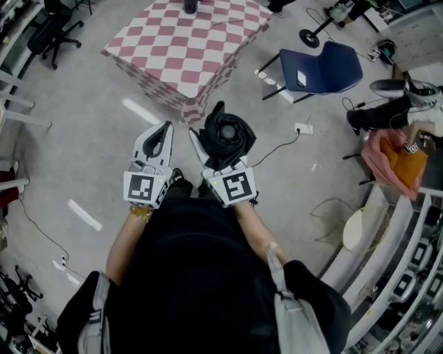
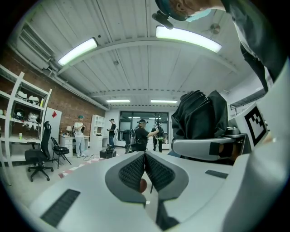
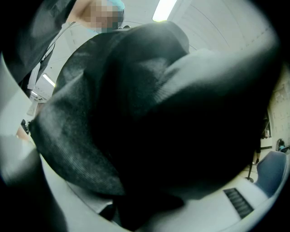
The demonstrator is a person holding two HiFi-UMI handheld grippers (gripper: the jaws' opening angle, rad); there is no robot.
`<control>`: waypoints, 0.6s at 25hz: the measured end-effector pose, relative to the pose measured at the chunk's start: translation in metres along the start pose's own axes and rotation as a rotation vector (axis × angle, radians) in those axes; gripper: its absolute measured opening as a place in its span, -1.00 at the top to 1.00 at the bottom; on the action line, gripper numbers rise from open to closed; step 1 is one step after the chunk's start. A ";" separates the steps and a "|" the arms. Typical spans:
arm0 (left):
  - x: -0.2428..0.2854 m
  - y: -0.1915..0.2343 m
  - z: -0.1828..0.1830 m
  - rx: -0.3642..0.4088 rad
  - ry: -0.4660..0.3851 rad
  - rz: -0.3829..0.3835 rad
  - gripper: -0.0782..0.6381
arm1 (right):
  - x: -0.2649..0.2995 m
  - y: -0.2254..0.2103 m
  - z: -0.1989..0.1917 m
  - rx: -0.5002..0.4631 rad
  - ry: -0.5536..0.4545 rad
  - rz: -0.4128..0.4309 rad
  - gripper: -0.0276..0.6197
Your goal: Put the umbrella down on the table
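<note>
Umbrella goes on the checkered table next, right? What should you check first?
1. The umbrella is gripped by the right gripper: ok, black fabric fills its jaws.
2. The umbrella is folded up: ok, it is a closed bundle.
3. The left gripper is free: ok, jaws together, nothing held.
4. The grippers are over the table: not ok, bare floor lies between them and it.
5. Room on the table: ok, the near part of the cloth is bare; a dark object stands at the far edge.
6. Firmness of the grip: cannot tell, the fabric hides the pads.
</note>
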State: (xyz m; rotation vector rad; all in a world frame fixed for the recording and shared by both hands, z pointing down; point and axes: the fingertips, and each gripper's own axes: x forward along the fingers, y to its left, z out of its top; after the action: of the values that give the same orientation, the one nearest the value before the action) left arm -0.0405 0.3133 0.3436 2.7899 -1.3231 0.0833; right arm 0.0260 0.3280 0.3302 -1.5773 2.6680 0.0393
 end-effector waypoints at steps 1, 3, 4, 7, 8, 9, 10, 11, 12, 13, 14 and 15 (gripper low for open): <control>0.001 0.007 0.000 -0.001 -0.004 -0.004 0.74 | 0.007 0.002 0.000 -0.006 0.002 -0.004 0.33; 0.003 0.019 0.001 -0.006 -0.012 -0.015 0.74 | 0.021 0.006 -0.002 -0.011 0.002 -0.012 0.33; 0.003 0.024 0.002 -0.008 -0.016 -0.020 0.74 | 0.026 0.008 -0.003 -0.009 0.004 -0.015 0.33; 0.005 0.035 0.003 -0.004 -0.019 -0.037 0.74 | 0.042 0.012 -0.003 -0.004 0.003 -0.017 0.33; 0.007 0.038 0.003 -0.003 -0.017 -0.041 0.74 | 0.046 0.012 -0.003 -0.004 0.000 -0.016 0.33; 0.009 0.039 0.001 -0.006 -0.013 -0.044 0.74 | 0.049 0.012 -0.004 -0.003 -0.001 -0.015 0.33; 0.011 0.041 -0.001 -0.009 -0.007 -0.045 0.74 | 0.052 0.012 -0.005 0.000 0.001 -0.013 0.33; 0.014 0.042 -0.003 -0.012 -0.001 -0.047 0.74 | 0.055 0.012 -0.007 0.001 0.004 -0.010 0.33; 0.018 0.044 -0.005 -0.015 0.002 -0.048 0.74 | 0.058 0.010 -0.010 0.000 0.009 -0.007 0.33; 0.023 0.045 -0.007 -0.017 0.005 -0.049 0.74 | 0.062 0.007 -0.012 -0.002 0.016 -0.004 0.33; 0.029 0.047 -0.009 -0.018 0.008 -0.049 0.74 | 0.066 0.003 -0.014 -0.004 0.025 0.000 0.33; 0.036 0.048 -0.010 -0.017 0.010 -0.049 0.74 | 0.071 -0.001 -0.017 -0.006 0.034 0.004 0.33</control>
State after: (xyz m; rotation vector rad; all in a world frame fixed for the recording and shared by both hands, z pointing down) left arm -0.0559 0.2560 0.3574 2.8023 -1.2461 0.0840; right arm -0.0075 0.2646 0.3432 -1.5890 2.6990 0.0199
